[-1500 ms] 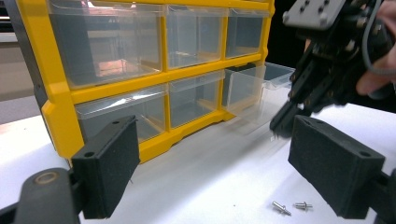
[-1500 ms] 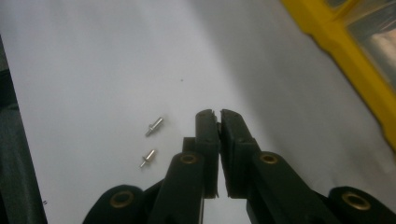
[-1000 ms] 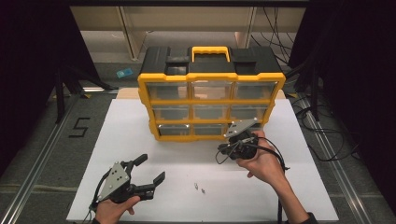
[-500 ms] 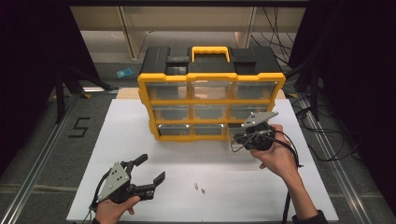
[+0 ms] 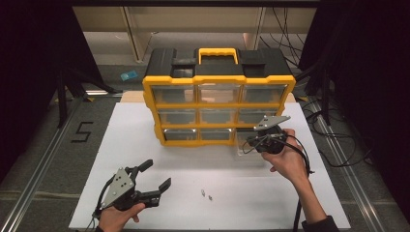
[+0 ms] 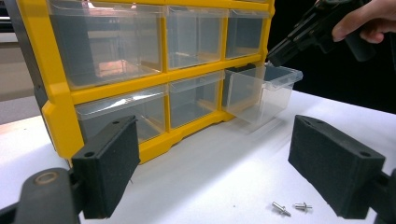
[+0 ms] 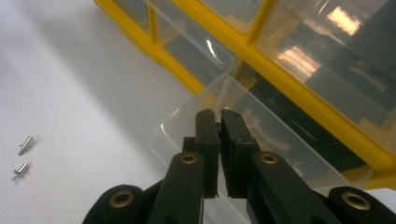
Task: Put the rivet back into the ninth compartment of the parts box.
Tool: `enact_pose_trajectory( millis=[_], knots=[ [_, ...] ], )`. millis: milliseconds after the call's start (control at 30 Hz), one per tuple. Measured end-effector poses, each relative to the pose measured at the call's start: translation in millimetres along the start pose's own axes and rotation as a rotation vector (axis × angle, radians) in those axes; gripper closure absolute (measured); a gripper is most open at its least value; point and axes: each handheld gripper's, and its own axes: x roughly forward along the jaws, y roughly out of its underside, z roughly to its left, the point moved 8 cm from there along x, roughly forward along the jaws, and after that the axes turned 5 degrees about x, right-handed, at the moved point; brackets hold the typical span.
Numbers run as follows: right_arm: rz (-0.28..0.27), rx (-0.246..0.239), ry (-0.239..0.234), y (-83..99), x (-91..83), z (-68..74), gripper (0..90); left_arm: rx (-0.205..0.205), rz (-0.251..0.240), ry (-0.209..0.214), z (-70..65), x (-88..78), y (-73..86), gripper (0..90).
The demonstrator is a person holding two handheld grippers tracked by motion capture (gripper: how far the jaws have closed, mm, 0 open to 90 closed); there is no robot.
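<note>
On the white table (image 5: 121,145), toward its far edge, stands the yellow organizer (image 5: 218,104), three rows of three clear drawers. Its bottom-right drawer (image 6: 261,91) is pulled out toward you and looks empty, as far as the clear plastic lets you judge; the others sit flush, with nothing clearly visible inside them.

Your right gripper (image 5: 256,140) is at that drawer, jaws pressed together on its front lip (image 7: 219,112), so you are pinching the wall that runs crosswise to the pull direction. Judging from that grip, the drawer slides along a line from the cabinet toward you.

Your left gripper (image 5: 154,176) rests well apart, low on the near left of the table, jaws spread with nothing between them.

Between the two hands, on bare table near the front edge, lie two small rivets (image 5: 207,194), just beside each other and roughly parallel. They lie just right of the left gripper's tips and well short of the open drawer. Your left hand is the nearer one; my guess is that the next move is a short reach rightward, then a carry forward and right to the drawer.
</note>
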Motion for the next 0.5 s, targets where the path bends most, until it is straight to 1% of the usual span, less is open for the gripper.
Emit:
enact_pose_trajectory(
  millis=[33,133,167,200,233,267,300,333,367,400,467,500],
  knots=[
    [0.008,0.038,0.0,3.3,2.6,-0.7,86.5,-0.002,0.001,-0.001,0.1,0.0,0.2,16.0],
    [0.016,0.045,-0.003,5.5,5.3,-2.3,86.1,-0.001,0.001,-0.001,0.2,0.0,0.3,16.0],
    [-0.01,0.058,0.004,5.1,9.2,-3.5,82.3,-0.001,0.0,0.0,0.0,0.1,0.0,16.0],
    [-0.01,0.058,0.004,5.1,9.2,-3.5,82.3,-0.001,0.0,0.0,0.0,0.1,0.0,16.0],
    [0.0,0.079,-0.007,4.9,8.6,-2.2,71.2,-0.001,0.0,0.0,0.0,0.0,0.0,16.0],
    [0.0,0.079,-0.007,4.9,8.6,-2.2,71.2,-0.002,0.0,0.0,0.1,0.0,0.1,16.0],
    [-0.017,0.08,-0.014,1.8,6.5,-1.0,65.4,-0.002,0.0,0.0,0.2,0.0,0.0,16.0],
    [-0.017,0.08,-0.014,1.8,6.5,-1.0,65.4,-0.002,0.001,-0.001,0.2,-0.1,0.1,16.0],
    [-0.034,0.081,-0.024,-2.3,3.0,2.2,56.3,-0.001,0.0,0.0,0.2,-0.2,0.0,16.0],
    [-0.034,0.081,-0.024,-2.3,3.0,2.2,56.3,-0.002,0.0,0.0,0.1,-0.1,-0.1,16.0],
    [-0.052,0.08,-0.018,-7.4,-0.3,5.5,50.7,-0.001,0.001,0.0,0.2,-0.1,0.0,16.0],
    [-0.065,0.067,-0.029,-12.0,-3.1,11.4,46.0,-0.004,-0.001,0.0,-0.1,-0.1,-0.1,16.0]
  ],
)
